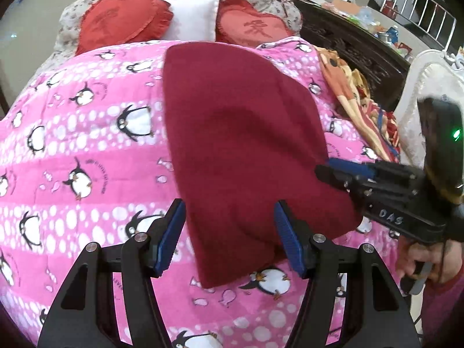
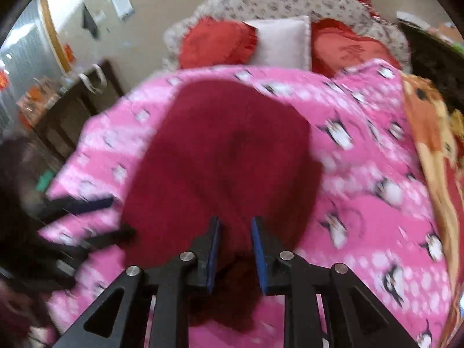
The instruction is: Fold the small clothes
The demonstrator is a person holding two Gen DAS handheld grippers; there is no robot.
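A maroon cloth (image 1: 240,133) lies flat on the pink penguin blanket (image 1: 87,150), pillows (image 1: 191,17) beyond. Left gripper (image 1: 229,232) gapes empty over the near edge. Right gripper (image 2: 234,249), narrowly parted, straddles cloth; grip unclear.

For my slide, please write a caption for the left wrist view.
Open left gripper above a dark red knitted garment on a pink penguin-print blanket.

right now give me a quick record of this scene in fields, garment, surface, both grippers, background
garment: dark red knit garment, lying mostly flat
surface: pink penguin-print blanket on a bed
left gripper: open, jaws astride the garment's near edge
right gripper: narrow gap, garment's near edge bunched between the jaws; a firm grip is unclear
background: two red heart cushions, white pillow between them
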